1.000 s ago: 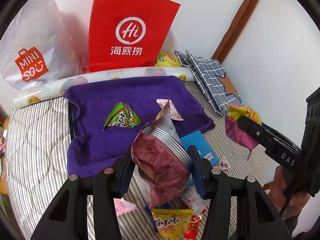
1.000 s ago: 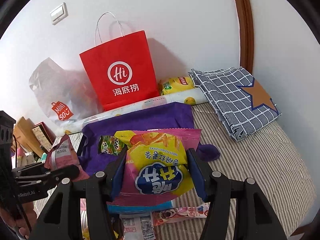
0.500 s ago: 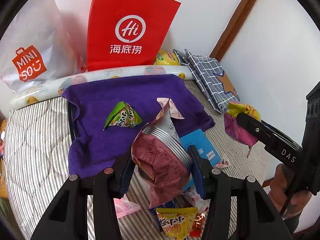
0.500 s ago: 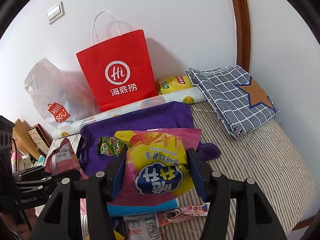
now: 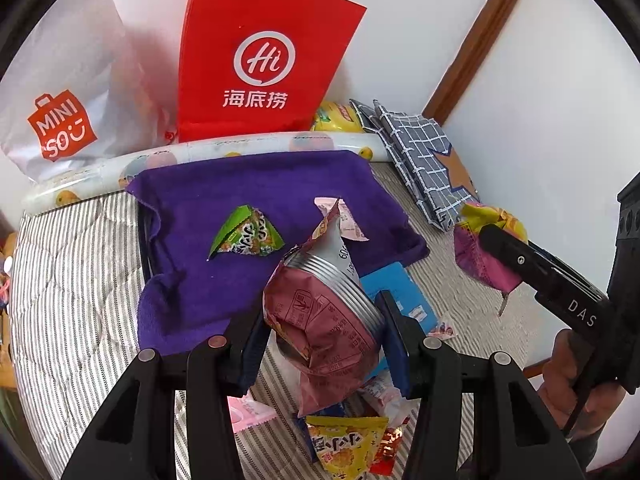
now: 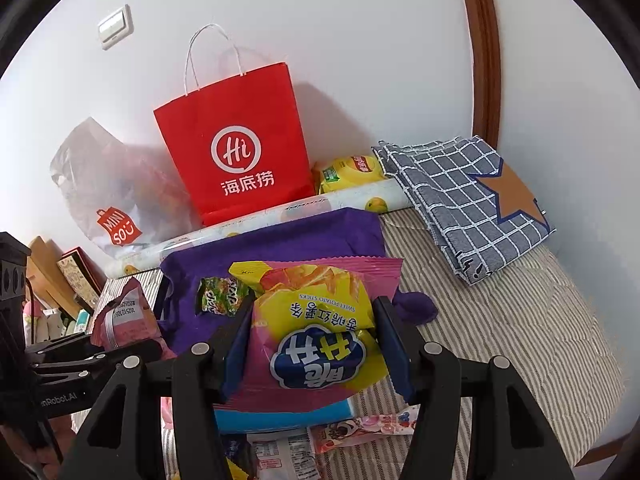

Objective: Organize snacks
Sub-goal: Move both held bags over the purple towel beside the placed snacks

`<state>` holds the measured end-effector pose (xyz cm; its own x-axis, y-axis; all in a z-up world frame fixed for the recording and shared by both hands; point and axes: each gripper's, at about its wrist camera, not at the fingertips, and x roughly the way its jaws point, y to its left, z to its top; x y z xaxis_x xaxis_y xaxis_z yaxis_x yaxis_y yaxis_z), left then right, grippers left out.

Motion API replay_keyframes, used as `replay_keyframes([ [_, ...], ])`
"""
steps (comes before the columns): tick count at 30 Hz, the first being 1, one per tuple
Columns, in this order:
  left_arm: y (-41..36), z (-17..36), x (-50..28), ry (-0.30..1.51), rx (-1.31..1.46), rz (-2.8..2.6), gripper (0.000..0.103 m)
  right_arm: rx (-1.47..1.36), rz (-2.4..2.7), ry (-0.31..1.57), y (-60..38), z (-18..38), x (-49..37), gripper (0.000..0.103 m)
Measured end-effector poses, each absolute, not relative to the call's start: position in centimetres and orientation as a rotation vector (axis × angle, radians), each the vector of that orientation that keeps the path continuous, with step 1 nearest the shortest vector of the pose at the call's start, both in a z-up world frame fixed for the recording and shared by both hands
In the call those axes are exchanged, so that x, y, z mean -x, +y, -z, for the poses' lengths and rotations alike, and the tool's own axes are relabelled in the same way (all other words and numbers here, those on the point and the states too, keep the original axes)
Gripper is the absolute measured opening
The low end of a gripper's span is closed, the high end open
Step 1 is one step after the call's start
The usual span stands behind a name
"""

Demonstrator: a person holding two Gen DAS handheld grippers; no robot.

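Left tongs [image 5: 322, 334]: we hold the maroon packet [image 5: 324, 320] pinched above the bed [image 5: 68, 280].
Right tongs [image 6: 316, 354]: we grip the yellow bag [image 6: 316, 328], near the purple towel [image 6: 280, 240].
Risk: either slick, puffy pack may slip out if we tilt it.

My left gripper [image 5: 324, 344] pinches a crumpled maroon snack bag [image 5: 320, 320]; my right gripper [image 6: 316, 352] clamps a yellow-pink sweet potato sticks bag [image 6: 316, 320] upside down. A green packet [image 5: 246, 236] lies on the purple towel [image 5: 248, 184].

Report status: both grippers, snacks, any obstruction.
Left gripper shut on maroon snack bag. Right gripper shut on yellow-pink snack bag. Purple towel ahead, unobstructed.
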<state>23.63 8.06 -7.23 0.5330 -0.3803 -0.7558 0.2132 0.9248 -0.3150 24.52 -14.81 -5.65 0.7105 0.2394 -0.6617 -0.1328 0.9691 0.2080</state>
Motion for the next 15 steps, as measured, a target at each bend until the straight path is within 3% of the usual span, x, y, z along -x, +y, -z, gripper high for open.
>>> replay_keyframes([
  [15,7.2,6.2,-23.3,0.944,0.195,0.333,0.051,-0.138,-0.219,0.747,-16.5,5.2,-24.3,0.056],
])
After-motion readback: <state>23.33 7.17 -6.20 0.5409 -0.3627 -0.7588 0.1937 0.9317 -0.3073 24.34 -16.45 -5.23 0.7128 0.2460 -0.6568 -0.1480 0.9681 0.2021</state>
